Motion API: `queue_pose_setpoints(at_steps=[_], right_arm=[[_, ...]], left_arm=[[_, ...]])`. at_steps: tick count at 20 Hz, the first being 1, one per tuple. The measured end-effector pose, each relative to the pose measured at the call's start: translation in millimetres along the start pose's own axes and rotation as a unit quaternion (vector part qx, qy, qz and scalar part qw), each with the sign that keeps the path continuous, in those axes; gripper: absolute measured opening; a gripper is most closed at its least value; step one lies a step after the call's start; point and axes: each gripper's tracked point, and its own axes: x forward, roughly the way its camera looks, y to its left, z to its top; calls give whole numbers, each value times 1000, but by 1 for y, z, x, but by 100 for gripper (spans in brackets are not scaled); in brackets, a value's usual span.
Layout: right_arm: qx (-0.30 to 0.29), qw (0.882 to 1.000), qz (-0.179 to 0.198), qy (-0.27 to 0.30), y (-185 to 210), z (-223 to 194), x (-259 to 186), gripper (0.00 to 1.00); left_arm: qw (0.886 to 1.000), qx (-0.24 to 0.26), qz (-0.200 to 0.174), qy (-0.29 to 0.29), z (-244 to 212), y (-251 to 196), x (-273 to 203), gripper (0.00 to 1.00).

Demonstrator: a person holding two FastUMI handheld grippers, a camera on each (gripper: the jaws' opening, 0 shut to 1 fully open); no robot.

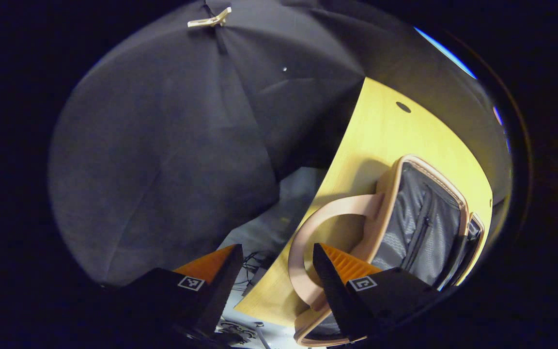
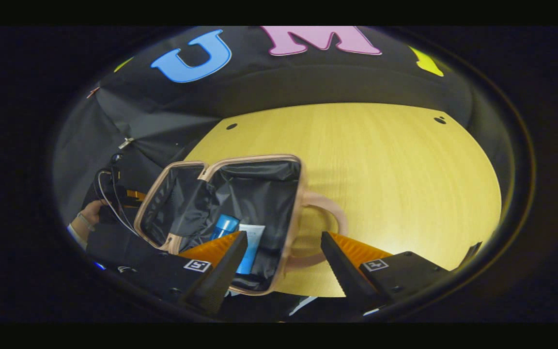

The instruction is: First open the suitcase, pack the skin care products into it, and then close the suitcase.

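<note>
Beige-trimmed, grey-lined soft suitcase (image 2: 240, 203) lying open on yellow wooden counter (image 2: 395, 184), blue bottle (image 2: 224, 226) and white tube (image 2: 251, 247) inside. Right tool (image 2: 284, 252) released, empty, handle just ahead. Left tool (image 1: 276, 271) also spread, nearer the lid, handle arching between its fingers.

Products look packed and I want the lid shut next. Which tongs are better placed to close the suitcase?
Probably the left tongs: open, with the suitcase handle passing between their fingers. The right tongs hover open over the blue products side.
</note>
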Motion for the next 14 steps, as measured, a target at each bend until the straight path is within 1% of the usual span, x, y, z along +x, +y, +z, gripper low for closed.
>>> queue_pose_setpoints(at_steps=[1,3,4,5,6,7,8,9,10,12,14], right_arm=[[6,1000,-8,0,-7,-1,-4,96],[19,1000,-17,-1,-15,-3,-8,96],[23,1000,-19,0,-18,-4,-9,96],[24,999,-21,-2,-21,-4,-11,96],[24,999,-22,-4,-22,-3,-12,96],[23,999,-23,-6,-22,-3,-13,96],[24,999,-23,-7,-24,-3,-12,96],[23,999,-21,-8,-27,-4,-13,96],[22,1000,-18,-8,-26,-5,-14,96],[14,1000,-13,-10,-19,-6,-15,96],[10,1000,-1,-11,-7,-7,-13,97]], left_arm=[[1000,-7,-1,7,-2,1,6,92],[1000,-17,-7,18,-6,-1,16,86],[999,-28,-25,18,-4,-8,16,76],[999,-36,-36,16,-1,-13,17,71],[999,-32,-28,15,-1,-13,12,55],[1000,-17,-21,14,-1,-10,15,39],[1000,-3,-18,6,2,-10,14,34],[1000,4,-25,-2,8,-17,4,20],[999,7,-36,-12,12,-22,-4,16],[998,16,-60,-26,17,-33,-25,12],[995,45,-70,-52,29,-37,-50,11]])
